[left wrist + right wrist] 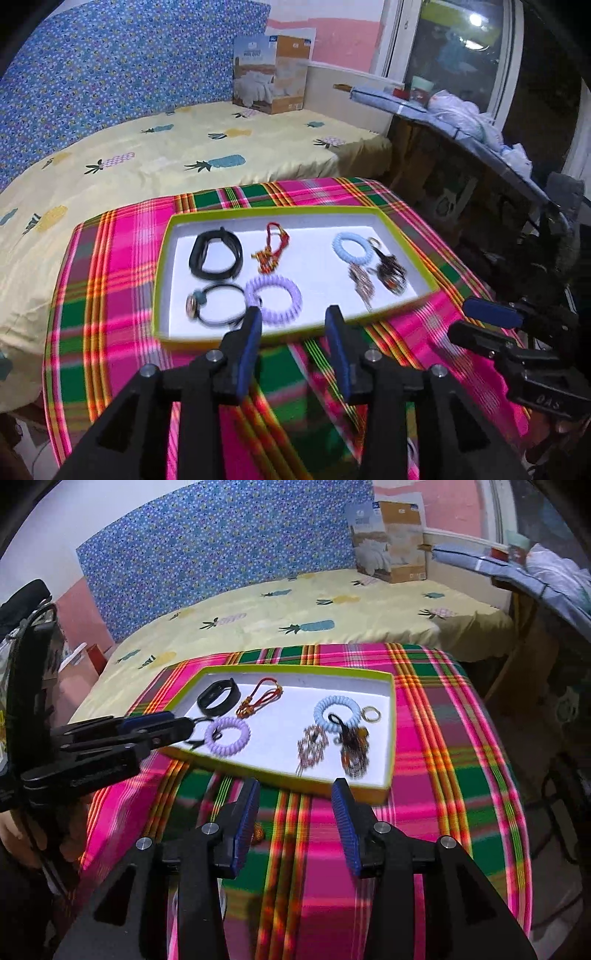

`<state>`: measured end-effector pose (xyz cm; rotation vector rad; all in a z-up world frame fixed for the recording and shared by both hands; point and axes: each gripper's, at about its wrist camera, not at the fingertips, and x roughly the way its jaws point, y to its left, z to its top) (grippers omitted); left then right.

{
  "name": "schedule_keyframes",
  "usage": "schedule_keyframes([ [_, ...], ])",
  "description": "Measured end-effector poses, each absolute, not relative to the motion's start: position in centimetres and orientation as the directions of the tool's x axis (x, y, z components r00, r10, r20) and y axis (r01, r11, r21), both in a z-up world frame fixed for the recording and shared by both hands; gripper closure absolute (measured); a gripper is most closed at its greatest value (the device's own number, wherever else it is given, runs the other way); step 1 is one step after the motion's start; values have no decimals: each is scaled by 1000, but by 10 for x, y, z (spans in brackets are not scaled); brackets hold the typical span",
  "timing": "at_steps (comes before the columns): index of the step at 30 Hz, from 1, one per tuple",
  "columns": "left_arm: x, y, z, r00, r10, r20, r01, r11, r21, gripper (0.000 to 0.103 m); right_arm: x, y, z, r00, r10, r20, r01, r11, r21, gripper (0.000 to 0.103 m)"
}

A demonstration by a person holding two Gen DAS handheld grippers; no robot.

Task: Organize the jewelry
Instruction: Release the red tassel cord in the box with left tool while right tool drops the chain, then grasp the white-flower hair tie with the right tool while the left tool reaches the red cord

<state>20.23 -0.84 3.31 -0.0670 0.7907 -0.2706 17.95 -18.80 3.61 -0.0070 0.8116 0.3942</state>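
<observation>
Nearest the left wrist camera, the left gripper (293,321) stands with its blue-padded fingers spread apart and nothing between them, hovering over the near rim of the tray (236,338). Seen from the right wrist camera, that same tool reaches in from the side to the tray's near left corner. The right gripper (295,794) is likewise released, its two fingers wide apart above the plaid tablecloth (424,812), just short of the tray's near edge; a small reddish-gold bit shows on the cloth beside its left finger, too blurred to identify.

The green-rimmed tray with a white floor sits on the cloth and holds all the jewelry. Along its near side lie a thin black bracelet with a round charm (216,304), touching the lilac coil bracelet (273,295) just beside it. Further right, a pale beaded piece (362,286) lies next to a dark beaded tassel (389,273), both blurred. Behind them rests a light blue coil bracelet (351,247), with a small gold ring (371,713) just beside it. At the far left are a black band (216,254) and, beside it, a red and gold cord bracelet (273,245).

Beyond the table is a bed with a pineapple-print sheet (184,147), a cardboard box (271,77) at its far end, against a blue floral panel (110,74)
</observation>
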Motion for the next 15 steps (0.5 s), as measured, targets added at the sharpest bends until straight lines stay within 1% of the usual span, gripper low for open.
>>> schedule_keyframes([
  [8,139,-4,36,687,-261,-678,203,965,-166,63,124,-192,42,650,320,-690,-340,934,112,62],
  [11,120,-3,34,697,-232,-678,186,972,-142,63,108,-188,44,656,318,-684,-348,932,100,62],
  [15,101,2,28,695,-223,-684,169,975,-146,63,91,-185,42,656,325,-681,-360,928,97,62],
])
